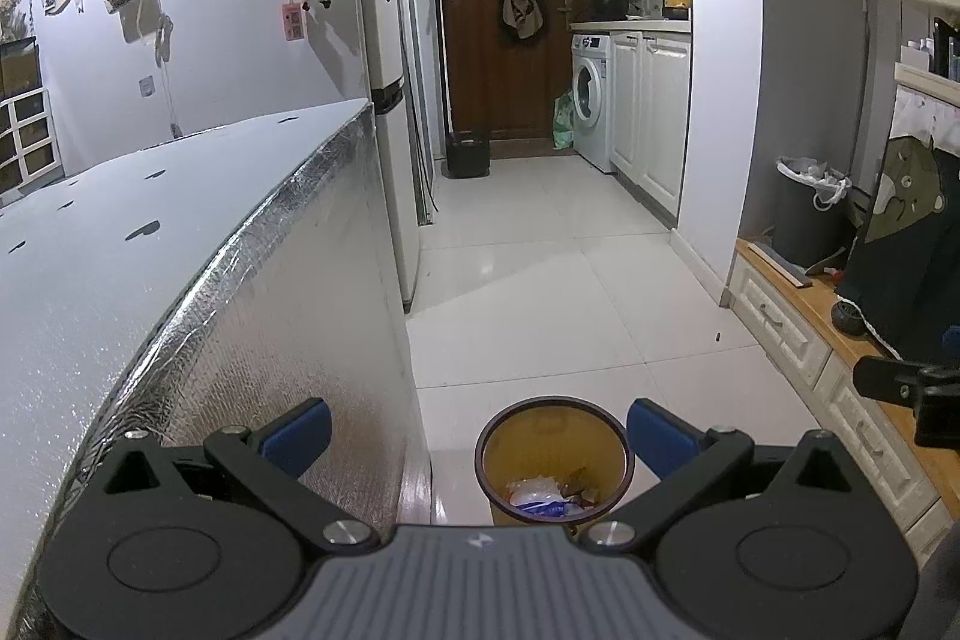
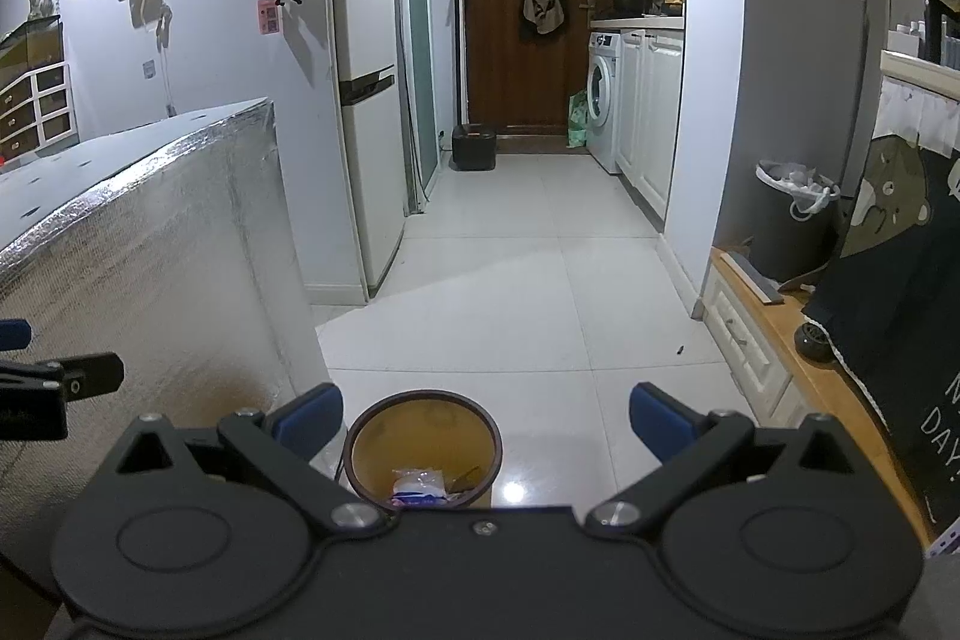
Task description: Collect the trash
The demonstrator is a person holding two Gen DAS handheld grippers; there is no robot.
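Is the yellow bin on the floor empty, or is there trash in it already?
Not empty. The yellow bin stands upright with wrappers lying at its bottom, seen from both wrist views; most of it is unfilled.

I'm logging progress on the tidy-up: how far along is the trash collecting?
Some trash already lies in the small orange bin, white and blue wrappers at its bottom. Nothing is in hand: the left gripper and right gripper are both open and empty above it. A small dark speck on the floor may remain.
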